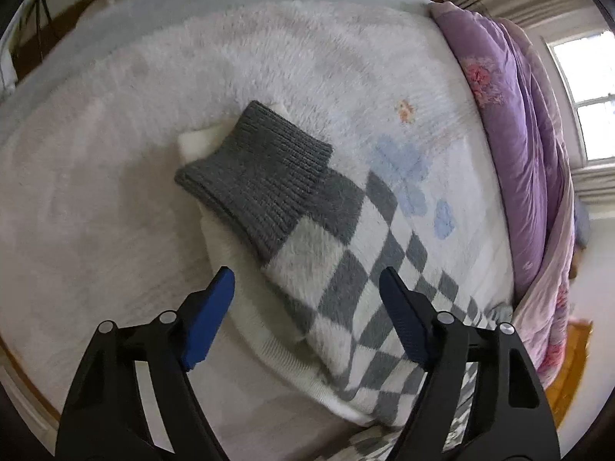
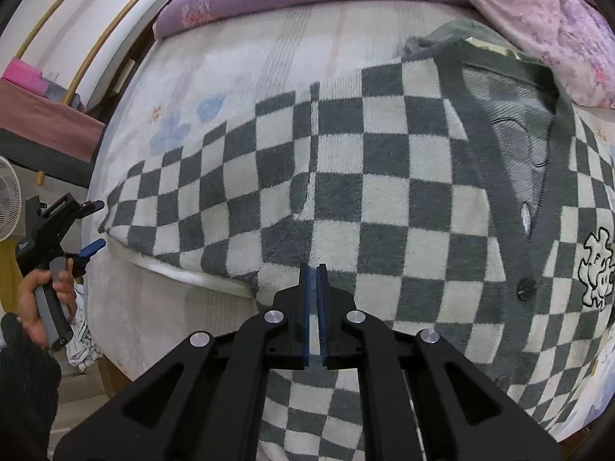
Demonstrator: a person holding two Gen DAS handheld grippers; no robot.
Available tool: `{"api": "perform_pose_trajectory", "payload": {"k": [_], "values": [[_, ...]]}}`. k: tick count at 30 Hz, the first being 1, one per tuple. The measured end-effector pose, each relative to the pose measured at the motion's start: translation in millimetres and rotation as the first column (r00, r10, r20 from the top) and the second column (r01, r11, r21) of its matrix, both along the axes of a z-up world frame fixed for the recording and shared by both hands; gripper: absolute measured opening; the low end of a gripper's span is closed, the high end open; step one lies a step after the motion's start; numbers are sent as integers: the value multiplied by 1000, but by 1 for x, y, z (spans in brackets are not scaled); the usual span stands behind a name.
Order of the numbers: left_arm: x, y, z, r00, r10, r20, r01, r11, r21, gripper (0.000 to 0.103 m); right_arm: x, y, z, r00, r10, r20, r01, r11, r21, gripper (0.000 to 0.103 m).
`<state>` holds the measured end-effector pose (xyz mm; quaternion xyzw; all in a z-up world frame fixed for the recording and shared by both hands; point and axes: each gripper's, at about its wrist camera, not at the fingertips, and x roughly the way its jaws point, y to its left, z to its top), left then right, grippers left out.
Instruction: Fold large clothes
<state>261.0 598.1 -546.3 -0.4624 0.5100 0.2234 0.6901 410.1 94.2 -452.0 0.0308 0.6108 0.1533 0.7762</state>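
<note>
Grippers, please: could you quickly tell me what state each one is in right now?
Left gripper: open, jaws spread over the checkered cardigan's sleeve, holding nothing.
Right gripper: jaws shut at the checkered cardigan; whether they pinch fabric cannot be told.

The left gripper hangs wide open over the checkered sleeve. Its grey cuff lies on the fluffy white blanket. A purple quilt sits beside.

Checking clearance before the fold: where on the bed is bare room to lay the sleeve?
Bare blanket lies beyond the grey cuff, toward the bed's far edge, and between sleeve and purple quilt. The cardigan body crowds the near edge.
</note>
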Motion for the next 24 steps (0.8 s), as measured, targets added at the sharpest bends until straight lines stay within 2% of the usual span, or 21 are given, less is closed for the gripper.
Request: {"api": "perform_pose_trajectory", "payload": {"k": [1,3,4,5,7,9,12,15,16,18,20,23,24], "values": [[2,2,-5,1000,6,-4,-6,1000,-13,76,3,1,-3,1000,-4,-5,4,1000,2,5],[5,2,-12,1000,13,3,-13,999,-33,65,9,0,-10,1000,-24,-15,24,1000,18,5],[6,2,-16,1000,15,3,-15,999,-42,53,13,-1,-16,999,-39,-27,40,999,28,5],[7,4,-19,1000,16,-7,-16,999,-39,35,16,-1,-20,998,-49,-34,50,998,33,3],[4,9,-17,999,39,-6,-39,999,-18,12,24,-1,-30,997,-60,-46,62,997,51,2],[-3,13,1,995,65,70,-64,998,-18,10,33,1,-39,997,-57,-56,61,997,56,2],[-3,1,36,990,-8,144,1,999,50,10,47,4,-53,995,-72,-64,77,994,80,1],[-2,-19,78,973,-91,214,66,990,122,10,62,12,-69,992,-84,-90,95,988,123,1],[-1,-29,94,964,-128,235,92,983,157,10,64,13,-76,991,-85,-107,99,986,134,1],[2,-48,117,950,-188,250,136,968,212,10,70,17,-106,977,-93,-190,114,988,100,1],[7,-70,136,933,-240,268,176,955,240,10,74,13,-128,964,-105,-245,136,984,115,0],[23,-117,168,902,-329,278,240,920,311,10,77,3,-121,958,-103,-269,154,972,176,2],[28,-136,178,888,-360,288,260,907,331,10,74,-5,-109,967,-86,-241,142,964,224,1]]}}
